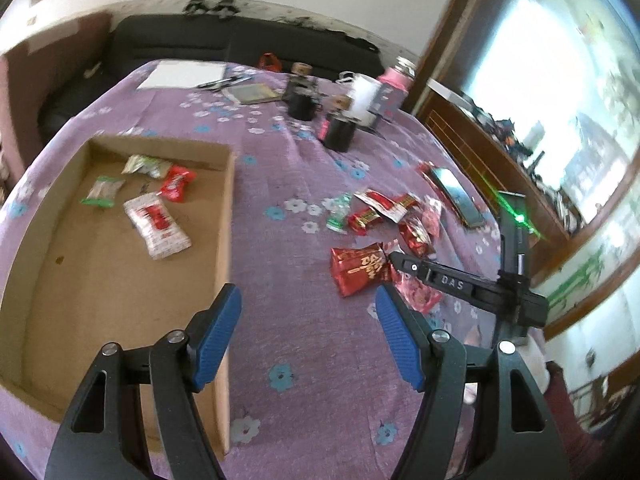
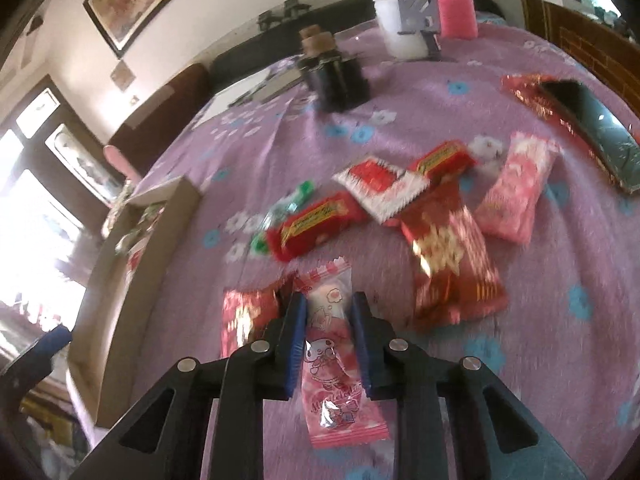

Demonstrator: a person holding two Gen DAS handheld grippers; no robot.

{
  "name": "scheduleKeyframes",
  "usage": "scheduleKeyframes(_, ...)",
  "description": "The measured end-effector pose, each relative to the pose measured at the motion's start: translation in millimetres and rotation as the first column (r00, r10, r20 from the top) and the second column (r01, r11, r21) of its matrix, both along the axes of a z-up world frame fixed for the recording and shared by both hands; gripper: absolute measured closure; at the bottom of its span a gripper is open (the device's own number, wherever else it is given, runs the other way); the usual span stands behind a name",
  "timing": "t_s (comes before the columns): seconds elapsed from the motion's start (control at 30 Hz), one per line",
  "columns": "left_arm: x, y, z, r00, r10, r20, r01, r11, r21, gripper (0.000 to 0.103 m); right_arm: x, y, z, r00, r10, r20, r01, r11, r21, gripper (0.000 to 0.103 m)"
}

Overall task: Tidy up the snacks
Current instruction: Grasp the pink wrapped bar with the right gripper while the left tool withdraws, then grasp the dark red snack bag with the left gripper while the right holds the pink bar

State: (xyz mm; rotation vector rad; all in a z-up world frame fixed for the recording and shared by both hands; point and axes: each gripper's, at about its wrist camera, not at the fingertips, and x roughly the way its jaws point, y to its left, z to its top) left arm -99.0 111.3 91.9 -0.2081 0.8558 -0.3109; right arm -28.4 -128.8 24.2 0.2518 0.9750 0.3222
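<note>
An open cardboard box point(image 1: 229, 200) lies at the left of the purple flowered cloth, with a white-and-red packet point(image 1: 156, 224), a red one point(image 1: 176, 184) and a green one point(image 1: 102, 192) inside. My left gripper point(image 1: 307, 292) hangs open and empty over the cloth, just right of the box wall. Loose snacks lie in a cluster: a red bar point(image 2: 316, 224), a red-gold packet point(image 2: 452, 268) and a pink packet point(image 2: 516, 192). My right gripper point(image 2: 329, 298) is shut on a pink cartoon packet point(image 2: 332, 360) lying on the cloth, beside a shiny red packet point(image 1: 358, 270).
Two black cups point(image 1: 340, 132), a white cup point(image 2: 400, 28), a pink bottle point(image 1: 394, 88) and papers with pens point(image 1: 184, 74) stand at the far side. A dark phone point(image 1: 456, 196) lies right of the snacks. A wooden window frame point(image 1: 480, 152) borders the right.
</note>
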Motion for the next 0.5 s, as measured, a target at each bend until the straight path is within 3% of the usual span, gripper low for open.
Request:
scheduleKeyframes(0.2, 12.3, -50.5, -9.7, 0.989, -0.143, 0.032, 0.138, 0.982, 0.130, 0.034, -17.5, -24.3, 6.6, 0.990, -0.107, 0.093, 0.118, 0.987, -0.112, 0.079)
scheduleKeyframes(0.37, 31.8, -98.5, -26.6, 0.952, -0.305, 0.032, 0.284, 0.916, 0.282, 0.034, -17.5, -44.7, 2.1, 0.989, -0.134, 0.065, 0.135, 0.991, -0.009, 0.079)
scheduleKeyframes(0.5, 50.6, -121.7, -41.8, 0.928, -0.373, 0.000, 0.350, 0.870, 0.347, 0.034, -18.3, -48.4, 1.2, 0.990, -0.130, 0.054, 0.129, 0.991, 0.022, 0.077)
